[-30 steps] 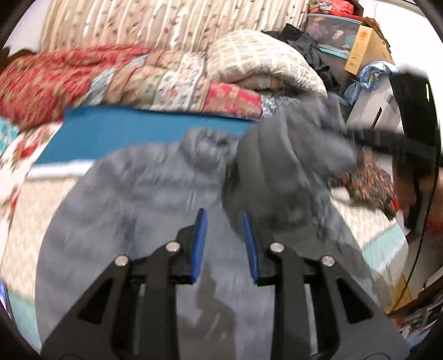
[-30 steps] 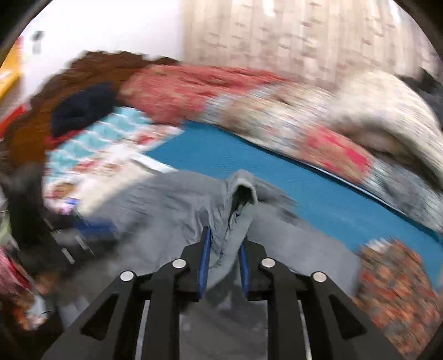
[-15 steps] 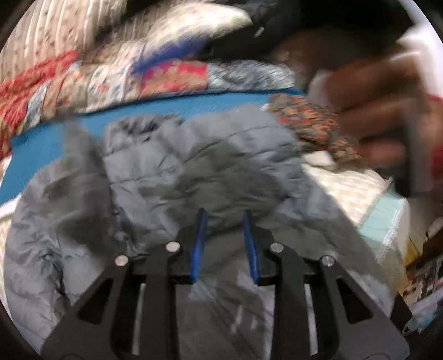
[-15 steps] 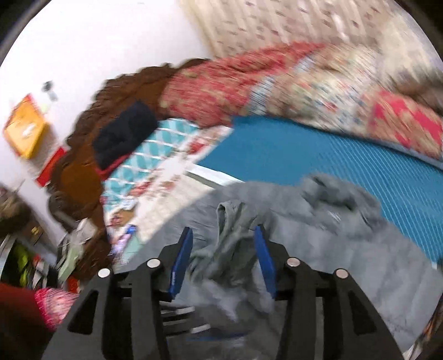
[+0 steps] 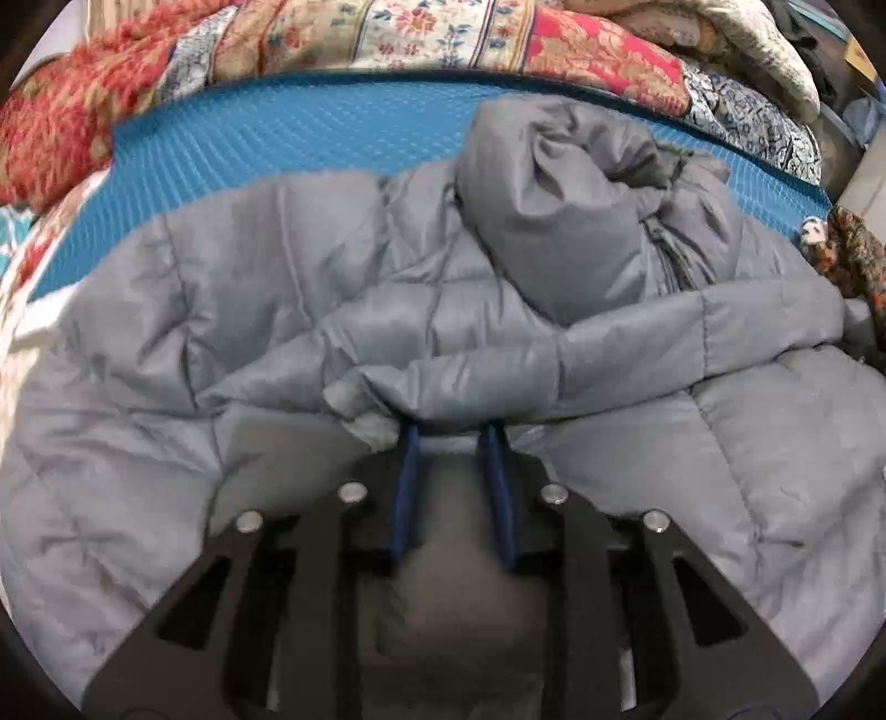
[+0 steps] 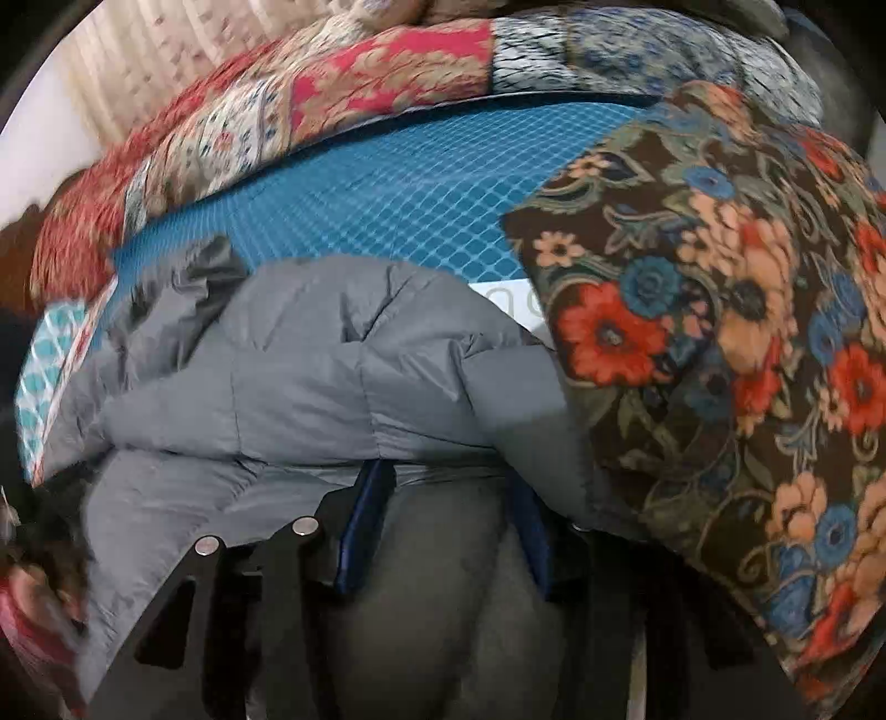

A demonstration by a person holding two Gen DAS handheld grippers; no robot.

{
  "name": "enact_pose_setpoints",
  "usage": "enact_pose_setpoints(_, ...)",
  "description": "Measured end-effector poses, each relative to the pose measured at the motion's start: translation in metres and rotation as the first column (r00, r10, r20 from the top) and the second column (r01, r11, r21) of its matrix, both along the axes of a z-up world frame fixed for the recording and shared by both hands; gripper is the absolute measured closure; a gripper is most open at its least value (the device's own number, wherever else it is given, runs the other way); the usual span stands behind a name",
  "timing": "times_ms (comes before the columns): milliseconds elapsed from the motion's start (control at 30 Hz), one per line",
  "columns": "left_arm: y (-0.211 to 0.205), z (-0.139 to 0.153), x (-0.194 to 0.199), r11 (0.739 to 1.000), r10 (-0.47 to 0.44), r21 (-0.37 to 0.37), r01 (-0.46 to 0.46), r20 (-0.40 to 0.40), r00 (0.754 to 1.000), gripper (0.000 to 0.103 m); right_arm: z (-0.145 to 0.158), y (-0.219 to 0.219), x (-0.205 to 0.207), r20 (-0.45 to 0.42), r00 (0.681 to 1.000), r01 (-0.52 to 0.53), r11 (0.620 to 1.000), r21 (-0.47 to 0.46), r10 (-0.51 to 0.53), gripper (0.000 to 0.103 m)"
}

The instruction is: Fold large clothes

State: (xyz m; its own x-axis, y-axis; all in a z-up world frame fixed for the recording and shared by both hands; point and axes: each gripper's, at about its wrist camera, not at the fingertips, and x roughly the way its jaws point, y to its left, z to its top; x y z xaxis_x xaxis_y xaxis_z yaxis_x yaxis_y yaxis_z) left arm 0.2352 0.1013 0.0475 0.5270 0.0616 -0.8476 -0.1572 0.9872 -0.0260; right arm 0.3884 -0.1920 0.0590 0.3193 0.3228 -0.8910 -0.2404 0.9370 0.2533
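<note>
right tool (image 6: pixel 448 498) let go sleeve (image 5: pixel 554 360), now laid across jacket (image 5: pixel 194 360).

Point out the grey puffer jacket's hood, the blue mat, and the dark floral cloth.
hood (image 5: pixel 559 221), left wrist view, on its bunched crown.
blue mat (image 5: pixel 288 138), left wrist view, bare surface.
dark floral cloth (image 6: pixel 720 343), right wrist view, middle.

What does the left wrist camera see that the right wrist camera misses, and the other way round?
Only the left wrist view shows the jacket's bunched hood and a sleeve folded across the body, just ahead of the left gripper.

Only the right wrist view shows a dark floral cloth up close, covering the right finger of the right gripper.

Both show the grey puffer jacket, the blue mat under it and the patchwork quilt behind. Both pairs of fingers stand apart.
</note>
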Motion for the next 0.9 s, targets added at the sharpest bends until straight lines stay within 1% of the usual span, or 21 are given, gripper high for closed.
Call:
enact_pose_setpoints(67,-0.003,0.006,0.005,1.000,0.026,0.015,-0.025,-0.037,0.999,0.078,0.014,0.013,-0.009,0.009,0.999,-0.035,0.999,-0.038,0.036,0.037)
enact_pose_setpoints(100,-0.003,0.014,0.003,1.000,0.027,0.008,-0.027,-0.038,0.999,0.078,0.028,0.016,-0.019,0.045,0.996,-0.071,0.997,-0.039,0.072,0.037)
enact_pose_setpoints(133,-0.003,0.021,-0.003,1.000,0.020,-0.001,-0.020,-0.015,1.000,0.078,0.046,0.014,-0.033,0.105,0.989,-0.103,0.994,-0.035,0.106,0.038)
enact_pose_setpoints(167,-0.005,0.038,-0.017,1.000,0.011,0.009,-0.011,0.035,0.999,0.078,0.063,0.007,-0.050,0.163,0.977,-0.132,0.990,-0.039,0.137,0.038)
enact_pose_setpoints(233,-0.009,0.060,-0.041,1.000,-0.012,0.018,0.010,0.098,0.995,0.078,0.081,-0.006,-0.079,0.219,0.963,-0.145,0.986,-0.078,0.159,0.039)
enact_pose_setpoints(267,-0.011,0.071,-0.058,1.000,-0.025,0.010,0.024,0.134,0.991,0.078,0.086,-0.017,-0.094,0.239,0.959,-0.132,0.986,-0.097,0.152,0.040)
enact_pose_setpoints(300,-0.013,0.079,-0.076,0.999,-0.039,-0.005,0.040,0.166,0.985,0.078,0.088,-0.029,-0.113,0.250,0.958,-0.118,0.989,-0.094,0.138,0.040)
enact_pose_setpoints(367,-0.019,0.087,-0.108,0.997,-0.066,-0.032,0.074,0.195,0.979,0.078,0.078,-0.055,-0.137,0.230,0.968,-0.077,0.993,-0.093,0.097,0.040)
enact_pose_setpoints(400,-0.025,0.086,-0.127,0.995,-0.080,-0.042,0.089,0.194,0.978,0.078,0.071,-0.069,-0.149,0.221,0.974,-0.036,0.994,-0.100,0.057,0.040)
enact_pose_setpoints(467,-0.030,0.081,-0.154,0.992,-0.103,-0.052,0.115,0.185,0.977,0.078,0.059,-0.093,-0.171,0.213,0.977,0.031,0.997,-0.070,-0.016,0.040)
enact_pose_setpoints(500,-0.036,0.076,-0.166,0.992,-0.110,-0.050,0.120,0.174,0.979,0.078,0.051,-0.101,-0.177,0.200,0.979,0.059,0.996,-0.072,-0.044,0.040)
enact_pose_setpoints(567,-0.040,0.065,-0.199,0.992,-0.107,-0.052,0.115,0.139,0.984,0.078,0.027,-0.109,-0.186,0.134,0.987,0.108,0.988,-0.111,-0.093,0.040)
enact_pose_setpoints(600,-0.036,0.062,-0.214,0.992,-0.099,-0.064,0.108,0.127,0.987,0.078,0.006,-0.114,-0.191,0.041,0.991,0.131,0.976,-0.175,-0.126,0.040)
enact_pose_setpoints(633,-0.031,0.060,-0.229,0.992,-0.086,-0.082,0.096,0.122,0.989,0.078,0.001,-0.112,-0.193,0.031,0.990,0.141,0.975,-0.173,-0.138,0.040)
enact_pose_setpoints(667,-0.023,0.062,-0.248,0.992,-0.065,-0.097,0.077,0.126,0.990,0.078,0.005,-0.114,-0.199,0.065,0.987,0.159,0.975,-0.154,-0.150,0.040)
enact_pose_setpoints(733,0.001,0.074,-0.291,0.995,0.001,-0.101,0.014,0.150,0.989,0.078,0.021,-0.111,-0.208,0.070,0.983,0.180,0.972,-0.150,-0.171,0.040)
enact_pose_setpoints(767,0.014,0.080,-0.308,0.994,0.036,-0.106,-0.019,0.162,0.986,0.078,0.030,-0.109,-0.212,0.089,0.981,0.182,0.975,-0.124,-0.172,0.040)
enact_pose_setpoints(800,0.030,0.090,-0.330,0.992,0.082,-0.108,-0.063,0.183,0.980,0.078,0.051,-0.098,-0.221,0.136,0.980,0.153,0.986,-0.061,-0.144,0.040)
enact_pose_setpoints(833,0.044,0.097,-0.348,0.990,0.117,-0.106,-0.097,0.201,0.973,0.078,0.061,-0.089,-0.227,0.160,0.981,0.112,0.993,-0.033,-0.106,0.040)
enact_pose_setpoints(867,0.060,0.108,-0.370,0.984,0.168,-0.097,-0.149,0.223,0.960,0.078,0.075,-0.072,-0.234,0.184,0.982,0.049,0.999,-0.003,-0.047,0.040)
enact_pose_setpoints(900,0.081,0.120,-0.397,0.972,0.233,-0.081,-0.220,0.245,0.941,0.078,0.091,-0.045,-0.246,0.205,0.978,-0.054,0.998,0.039,0.045,0.040)
